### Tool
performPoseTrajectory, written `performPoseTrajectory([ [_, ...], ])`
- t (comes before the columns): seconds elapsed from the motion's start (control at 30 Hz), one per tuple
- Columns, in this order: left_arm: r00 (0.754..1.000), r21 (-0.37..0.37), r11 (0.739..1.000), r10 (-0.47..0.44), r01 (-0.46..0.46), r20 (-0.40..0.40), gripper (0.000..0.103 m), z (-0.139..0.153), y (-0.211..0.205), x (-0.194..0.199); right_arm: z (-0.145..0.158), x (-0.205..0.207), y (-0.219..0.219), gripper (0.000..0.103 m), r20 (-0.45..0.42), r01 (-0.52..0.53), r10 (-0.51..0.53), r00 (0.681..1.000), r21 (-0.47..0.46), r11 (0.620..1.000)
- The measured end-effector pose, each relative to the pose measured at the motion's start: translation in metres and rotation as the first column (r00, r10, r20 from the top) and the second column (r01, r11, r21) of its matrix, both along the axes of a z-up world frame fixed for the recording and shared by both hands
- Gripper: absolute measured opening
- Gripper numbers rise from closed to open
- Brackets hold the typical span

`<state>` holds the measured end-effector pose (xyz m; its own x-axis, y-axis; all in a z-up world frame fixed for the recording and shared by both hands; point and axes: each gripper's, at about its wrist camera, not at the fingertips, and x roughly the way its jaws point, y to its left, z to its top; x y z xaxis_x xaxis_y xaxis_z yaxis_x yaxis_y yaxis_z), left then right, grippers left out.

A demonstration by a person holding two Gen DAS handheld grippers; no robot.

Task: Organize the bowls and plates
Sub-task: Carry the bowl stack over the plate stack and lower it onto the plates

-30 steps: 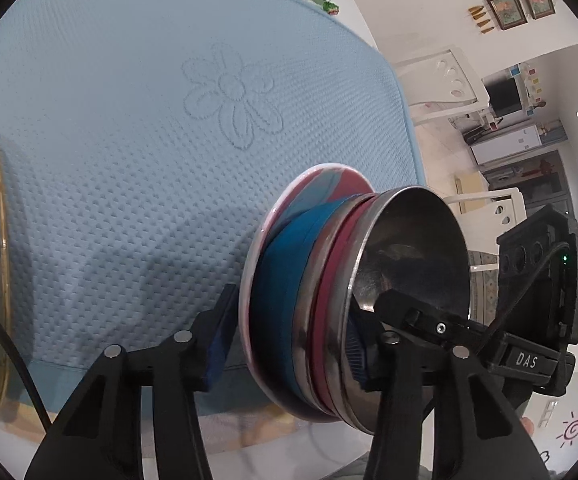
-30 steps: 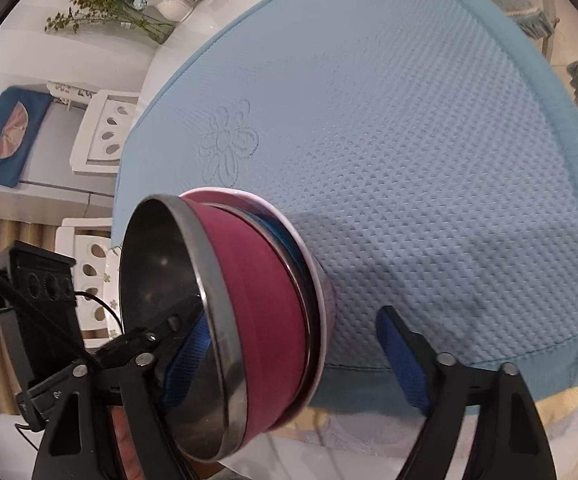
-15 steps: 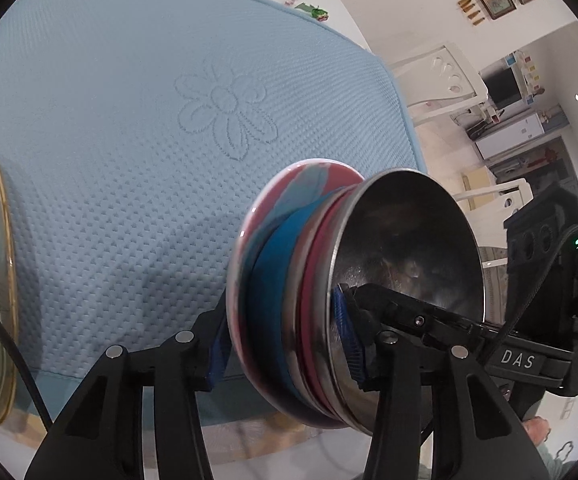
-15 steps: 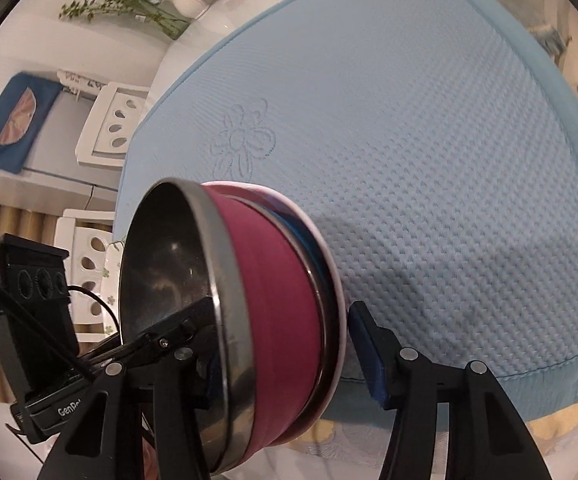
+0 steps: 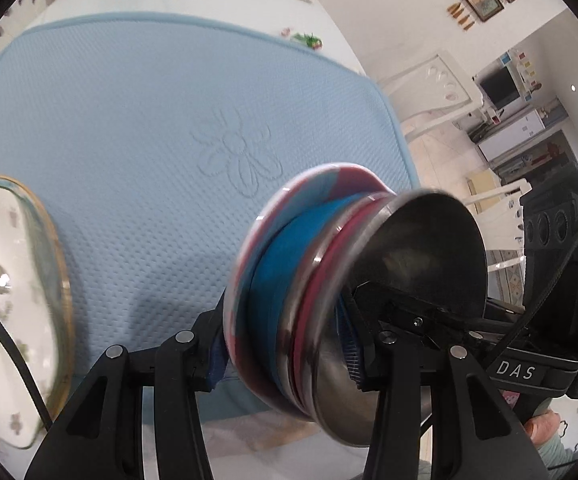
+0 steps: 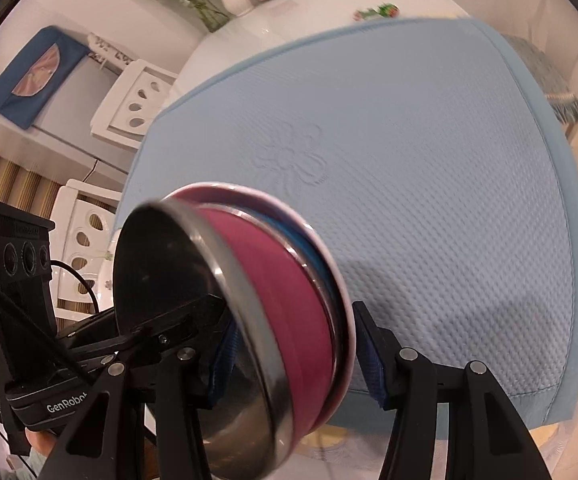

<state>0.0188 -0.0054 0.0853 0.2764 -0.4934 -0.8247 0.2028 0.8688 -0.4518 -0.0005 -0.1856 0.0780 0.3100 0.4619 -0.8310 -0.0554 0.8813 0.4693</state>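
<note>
Lifting clear of the mat (image 5: 137,128), both tongs, left (image 5: 285,340) and right (image 6: 293,356), had clamped shut across the nested stack (image 5: 329,300); carry to storage likely follows.

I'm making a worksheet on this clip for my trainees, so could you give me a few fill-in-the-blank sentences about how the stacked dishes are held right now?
1. The stack is gripped by ____ grippers at once.
2. The innermost bowl, its opening facing the left gripper, is made of ____.
3. The stack hangs above a light ____ mat with a flower pattern.
4. In the right gripper view, the bowl beside the metal one is ____ in colour.

Missing words: both; metal; blue; magenta
</note>
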Motion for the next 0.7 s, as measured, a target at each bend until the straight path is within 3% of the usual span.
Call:
performPoseTrajectory([
  [0.13,0.999,0.010,0.999,0.042,-0.042,0.024,0.042,0.020,0.020,-0.002,0.013,0.003,0.018,0.053,-0.020,0.005,-0.004,1.000,0.022,1.000],
  [0.3,0.997,0.022,0.996,0.082,-0.082,0.007,0.042,0.030,0.046,-0.009,0.009,0.000,0.046,0.053,-0.122,0.060,-0.051,0.991,0.076,0.995],
  [0.7,0.988,-0.015,0.988,0.152,-0.152,0.005,0.042,0.069,0.161,-0.022,0.044,0.003,0.163,0.053,-0.123,0.006,0.004,0.992,0.083,0.997],
])
